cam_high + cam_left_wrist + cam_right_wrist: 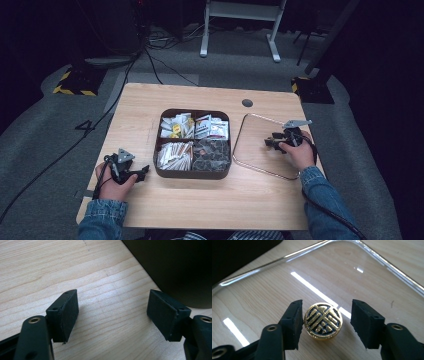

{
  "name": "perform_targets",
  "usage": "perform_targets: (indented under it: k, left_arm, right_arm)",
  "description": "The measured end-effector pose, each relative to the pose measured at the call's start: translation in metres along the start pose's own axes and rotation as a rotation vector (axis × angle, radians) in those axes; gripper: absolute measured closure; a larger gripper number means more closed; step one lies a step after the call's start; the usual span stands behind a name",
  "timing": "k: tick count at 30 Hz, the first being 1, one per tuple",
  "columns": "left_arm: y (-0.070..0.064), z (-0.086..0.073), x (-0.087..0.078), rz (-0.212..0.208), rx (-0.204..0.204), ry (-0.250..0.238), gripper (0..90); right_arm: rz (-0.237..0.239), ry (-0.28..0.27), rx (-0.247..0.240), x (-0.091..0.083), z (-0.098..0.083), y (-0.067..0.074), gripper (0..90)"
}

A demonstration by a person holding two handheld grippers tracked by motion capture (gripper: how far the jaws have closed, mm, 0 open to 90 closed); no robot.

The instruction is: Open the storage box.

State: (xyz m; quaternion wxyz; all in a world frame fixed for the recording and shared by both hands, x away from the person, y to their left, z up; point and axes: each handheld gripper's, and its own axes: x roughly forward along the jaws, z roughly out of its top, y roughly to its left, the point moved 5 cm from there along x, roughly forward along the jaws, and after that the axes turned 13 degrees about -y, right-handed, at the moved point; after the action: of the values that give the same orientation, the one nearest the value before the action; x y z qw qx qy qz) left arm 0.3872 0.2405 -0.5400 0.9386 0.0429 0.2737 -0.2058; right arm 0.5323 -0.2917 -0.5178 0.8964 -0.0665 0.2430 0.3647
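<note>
The right gripper (325, 322) has its two jaws apart, and a round gold and black knob (323, 324) sits right between them. The left jaw looks to be just at the knob's edge, and there is a gap on the other side, so nothing is squeezing it. The knob sits in the middle of the clear glass lid (372, 255), which lies flat on the wooden table (200, 192), so it is probably the lid's handle.

The dark box (192, 173) with its four parts full of packets stands open, to the left of this gripper and well apart from it. So I think the lid has been taken off and put down beside the box, and that step looks done.

The left gripper (112, 312) rests low over the table with its jaws wide apart and nothing in them. The box's dark wall is just beside its right jaw. What may be left is picking things from the box
</note>
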Motion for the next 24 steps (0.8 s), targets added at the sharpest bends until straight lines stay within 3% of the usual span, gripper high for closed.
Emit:
perform_targets:
  k: [9, 20, 24]
  left_arm:
    - [0.0, 0.0, 0.0, 0.002, 0.003, -0.002, 26.0]
    - [-0.002, -0.001, -0.001, 0.016, -0.003, 0.002, 26.1]
    - [-0.003, -0.001, -0.003, 0.022, -0.005, 0.003, 26.9]
  right_arm:
    - [0.008, -0.075, 0.001, -0.015, 0.023, 0.008, 40.1]
    - [0.052, -0.15, 0.051, -0.042, 0.05, 0.039, 37.7]
    - [0.069, -0.174, 0.039, -0.049, 0.052, 0.053, 37.7]
